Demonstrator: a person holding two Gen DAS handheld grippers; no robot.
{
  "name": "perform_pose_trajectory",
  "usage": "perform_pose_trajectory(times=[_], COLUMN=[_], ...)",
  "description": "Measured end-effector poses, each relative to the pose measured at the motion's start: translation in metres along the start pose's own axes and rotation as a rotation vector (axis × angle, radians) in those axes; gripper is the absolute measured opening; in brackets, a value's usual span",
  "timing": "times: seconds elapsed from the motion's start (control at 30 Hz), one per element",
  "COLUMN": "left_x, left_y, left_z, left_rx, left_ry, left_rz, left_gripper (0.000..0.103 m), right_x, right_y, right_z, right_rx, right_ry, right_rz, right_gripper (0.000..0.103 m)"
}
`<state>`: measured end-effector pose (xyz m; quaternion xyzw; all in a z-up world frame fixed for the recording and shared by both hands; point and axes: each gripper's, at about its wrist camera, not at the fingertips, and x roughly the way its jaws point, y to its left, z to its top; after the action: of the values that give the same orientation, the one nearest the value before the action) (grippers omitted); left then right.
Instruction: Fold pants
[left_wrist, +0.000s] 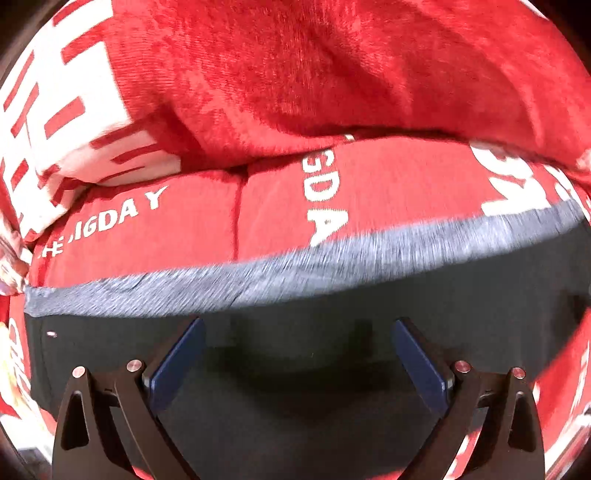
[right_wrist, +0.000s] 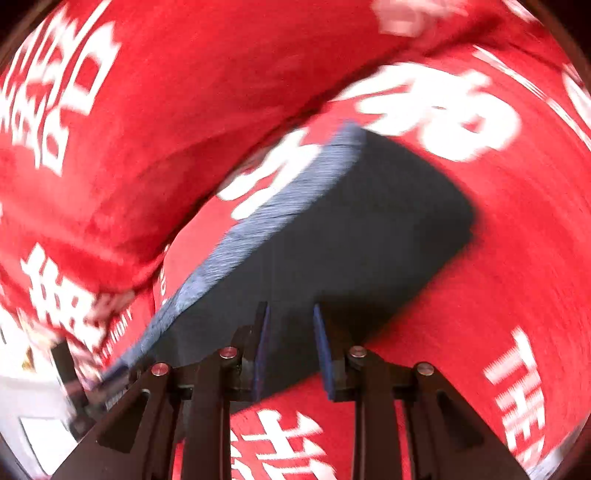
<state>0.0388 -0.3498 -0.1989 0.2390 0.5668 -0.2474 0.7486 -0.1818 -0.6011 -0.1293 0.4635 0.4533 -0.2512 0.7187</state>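
The pants lie flat as a dark, folded slab on a red cloth printed with white letters. A grey ribbed band runs along their far edge in the left wrist view. Beyond that band a bulky red cushion rises, its lower edge resting on the cloth close to the band.

The left claw hangs over the dark fabric with its 2 blue-padded fingers spread wide apart, nothing between them; whether the tips touch the pants cannot be told.

In the right wrist view the pants stretch away diagonally, the grey band along their left side and a rounded corner at the far right. The right claw sits above the near end of the pants, its fingers close together with a narrow gap; dark fabric shows in the gap, but a grip on it cannot be told. Both views are motion-blurred.
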Motion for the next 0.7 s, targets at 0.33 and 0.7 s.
perform_pose_trajectory(times=[0.33, 0.7], left_x=[0.032, -0.004], left_y=[0.005, 0.012], left_z=[0.014, -0.006], left_rx=[-0.047, 0.027], left_ry=[-0.004, 0.062], left_rz=[0.013, -0.019], left_gripper=[0.102, 0.102], right_x=[0.088, 0.01], right_y=[0.074, 0.005], right_z=[0.02, 0.018], right_rx=[-0.245, 0.028], right_ry=[0.026, -0.018], right_rz=[-0.078, -0.118], right_gripper=[0.02, 0.024])
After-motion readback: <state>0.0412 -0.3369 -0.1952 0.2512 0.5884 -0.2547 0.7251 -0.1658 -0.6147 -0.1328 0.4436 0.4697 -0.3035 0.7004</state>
